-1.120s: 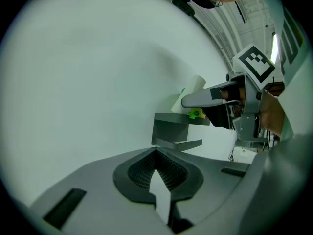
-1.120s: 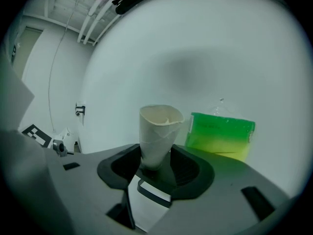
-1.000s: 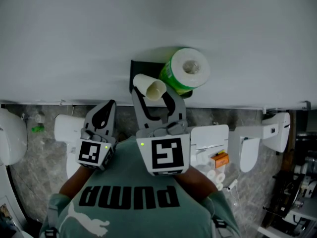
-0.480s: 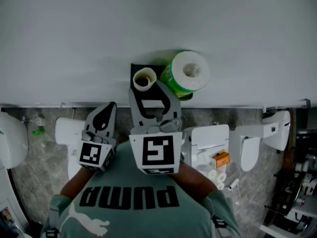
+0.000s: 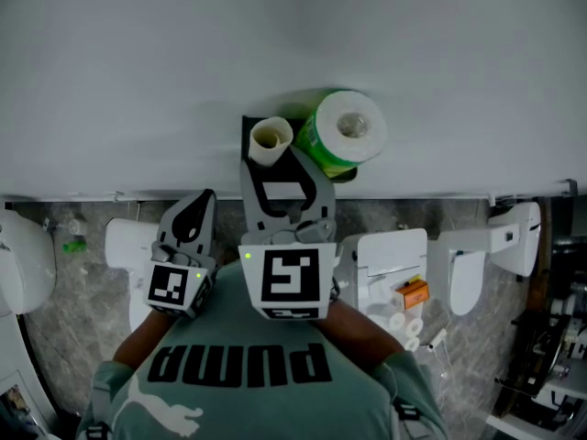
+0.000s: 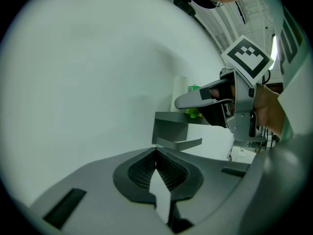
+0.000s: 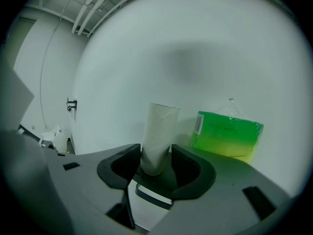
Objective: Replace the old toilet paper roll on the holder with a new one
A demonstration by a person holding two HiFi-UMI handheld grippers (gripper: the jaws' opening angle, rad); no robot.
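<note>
Your left gripper (image 5: 196, 202) hangs idle, off to the left and short of the wall (image 5: 138, 71). Its fingers (image 6: 139, 170) are pressed together with nothing between them, which suits a hand waiting its turn.

To their right, your right gripper (image 5: 275, 160) carries the job. Its fingers (image 7: 120, 168) are closed partway onto the bare cardboard tube (image 7: 159, 131), clamping its lower end so it stands upright between them. The top of the tube pokes out ahead of the fingertips, close against the wall. You hold it low like this, I judge, so the old core comes cleanly away from the holder (image 5: 249, 126). The bar (image 6: 181, 143) under the holder's shelf looks bare from the left gripper view, so the core seems to be off it.

Right of those fingers and just beside the tube sits the new roll (image 5: 345, 136), sealed in green wrap. It rests on the holder's shelf against the wall, and neither gripper touches it. It is parked within reach for the swap, which is not yet made
</note>
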